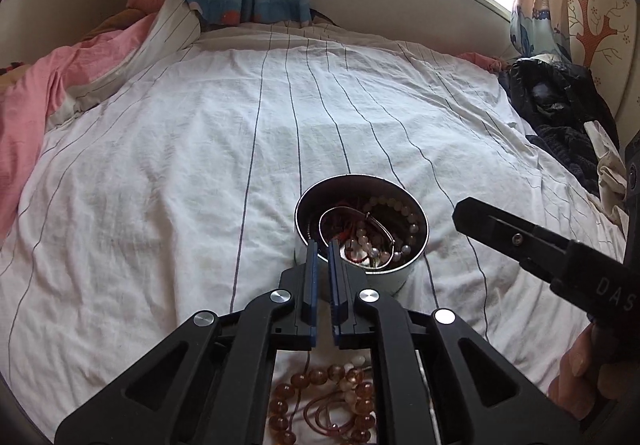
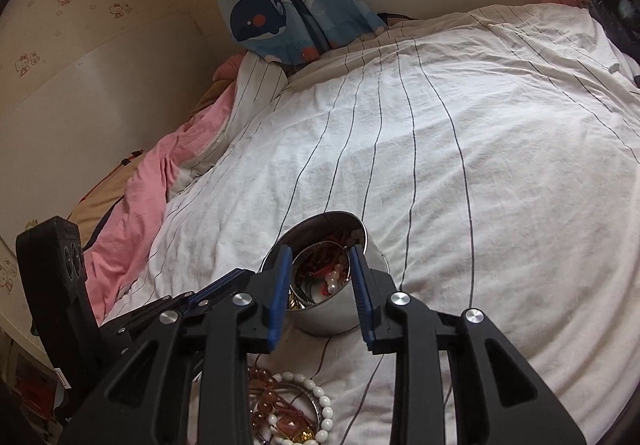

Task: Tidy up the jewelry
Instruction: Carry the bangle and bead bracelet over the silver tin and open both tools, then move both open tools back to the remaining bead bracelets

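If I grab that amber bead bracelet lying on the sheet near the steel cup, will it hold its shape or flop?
The amber bead bracelet looks strung on thin cord, so it will probably droop into a loop. Its glossy round beads may slip between pads. Lying among a white bead bracelet and red cords, it may drag those along.

Left hand-held gripper (image 1: 323,245) angled forward and downward, blue-padded fingers (image 1: 311,273) drawn nearly together with only a thin slit between them, nothing caught there. Black linkage arms spread wide behind the fingers toward the camera. Right hand-held gripper (image 2: 320,261) likewise tilted downward, fingers (image 2: 280,285) parted to a moderate gap, nothing pressed between the pads. In the left wrist view, seen from the side at the right edge, black body slanting up and to the left. Part of the person's right hand (image 1: 576,377) wrapped around its handle, fingertips and a nail visible.
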### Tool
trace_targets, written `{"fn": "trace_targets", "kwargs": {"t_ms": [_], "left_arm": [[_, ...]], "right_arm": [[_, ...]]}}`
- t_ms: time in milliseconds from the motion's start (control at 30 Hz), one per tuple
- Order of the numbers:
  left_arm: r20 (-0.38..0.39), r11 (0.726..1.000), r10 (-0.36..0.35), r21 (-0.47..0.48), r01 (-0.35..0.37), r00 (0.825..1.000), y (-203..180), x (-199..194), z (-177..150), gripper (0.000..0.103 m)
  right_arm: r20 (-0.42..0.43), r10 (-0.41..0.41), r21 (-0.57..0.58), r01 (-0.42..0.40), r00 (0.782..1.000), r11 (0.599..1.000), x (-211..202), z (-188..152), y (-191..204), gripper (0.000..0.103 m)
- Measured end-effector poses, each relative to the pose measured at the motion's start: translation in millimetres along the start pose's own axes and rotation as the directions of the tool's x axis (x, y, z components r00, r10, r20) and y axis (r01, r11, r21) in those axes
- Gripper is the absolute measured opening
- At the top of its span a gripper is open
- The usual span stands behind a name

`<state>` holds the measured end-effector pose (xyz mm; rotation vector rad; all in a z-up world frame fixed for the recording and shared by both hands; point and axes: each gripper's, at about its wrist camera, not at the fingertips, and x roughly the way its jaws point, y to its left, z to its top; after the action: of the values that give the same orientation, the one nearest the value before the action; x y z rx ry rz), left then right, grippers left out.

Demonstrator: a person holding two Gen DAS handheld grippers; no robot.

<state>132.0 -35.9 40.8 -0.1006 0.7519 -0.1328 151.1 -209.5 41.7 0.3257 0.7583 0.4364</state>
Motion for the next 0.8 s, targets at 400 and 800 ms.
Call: {"fn": "trace_targets", "kwargs": {"t_ms": [400, 800], "left_arm": [[-0.098, 0.998, -0.038, 0.045, 0.043, 0.994, 21.1, -47.1, -64.4, 0.022], [-0.125, 0.998, -0.038, 0.039, 0.043, 0.991, 38.6, -54.1, -85.8, 0.023]], "right_arm": [[-0.056, -0.046, 0.041, 0.049, 0.997, 0.998, -50.1, -82.3, 5.7, 0.042], [-0.133, -0.096, -0.038, 0.092, 0.986, 0.995, -31.4, -103.5, 18.0, 0.043]]}}
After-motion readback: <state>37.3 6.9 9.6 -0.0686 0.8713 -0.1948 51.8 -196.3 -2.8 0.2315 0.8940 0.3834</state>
